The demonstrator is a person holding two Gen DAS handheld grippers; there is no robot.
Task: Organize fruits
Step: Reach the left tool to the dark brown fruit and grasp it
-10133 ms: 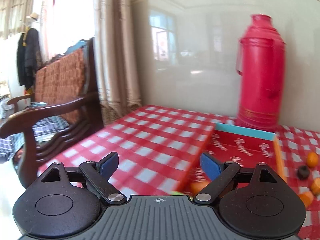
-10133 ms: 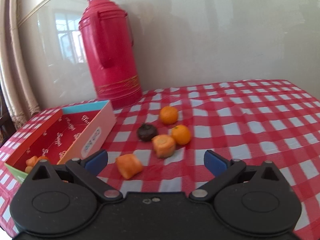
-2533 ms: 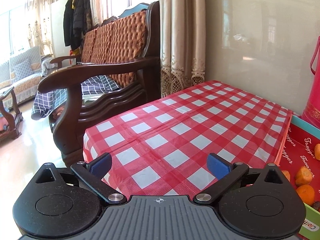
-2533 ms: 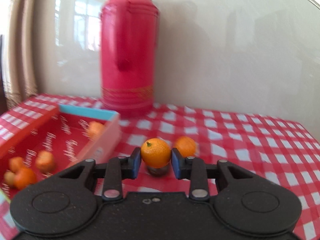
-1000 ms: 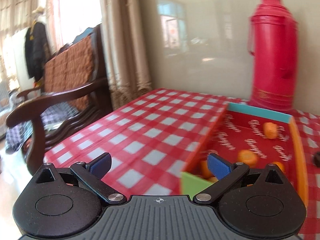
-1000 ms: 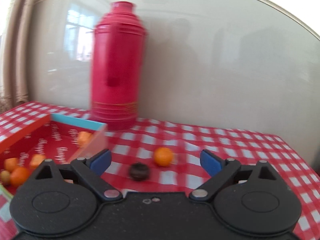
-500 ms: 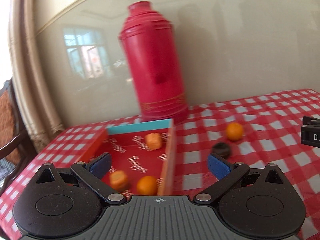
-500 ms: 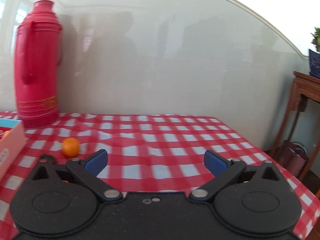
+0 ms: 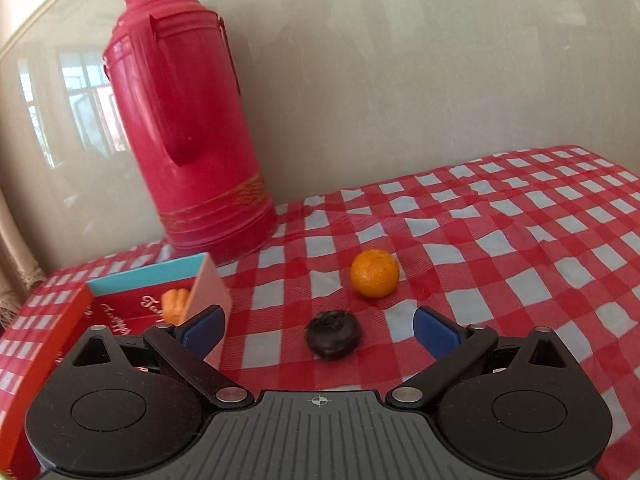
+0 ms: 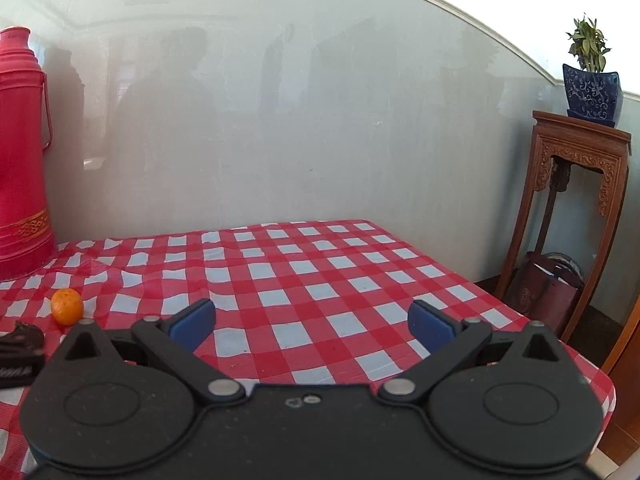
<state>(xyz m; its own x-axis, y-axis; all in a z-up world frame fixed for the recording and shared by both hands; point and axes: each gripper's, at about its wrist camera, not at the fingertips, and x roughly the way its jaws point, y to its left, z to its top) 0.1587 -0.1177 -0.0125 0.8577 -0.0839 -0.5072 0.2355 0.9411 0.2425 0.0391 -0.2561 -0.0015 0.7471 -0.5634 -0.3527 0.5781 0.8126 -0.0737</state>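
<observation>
In the left wrist view my left gripper [image 9: 318,330] is open and empty, low over the checked tablecloth. A dark round fruit [image 9: 332,335] lies between its fingertips on the cloth. An orange [image 9: 375,273] lies just beyond it. A red box [image 9: 120,308] with a teal far wall sits at the left, with an orange fruit piece [image 9: 175,303] inside. My right gripper [image 10: 312,322] is open and empty over bare cloth. The same orange [image 10: 67,306] shows at the far left of the right wrist view, with part of the left gripper by it.
A tall red thermos [image 9: 188,128] stands against the wall behind the box; it also shows in the right wrist view [image 10: 20,152]. The table's right edge [image 10: 552,344] drops off near a carved wooden stand [image 10: 576,216] bearing a potted plant [image 10: 592,76].
My left gripper has swung right from the box to the dark fruit and come closer to it. My right gripper, which dropped its orange in the box earlier, has turned further right.
</observation>
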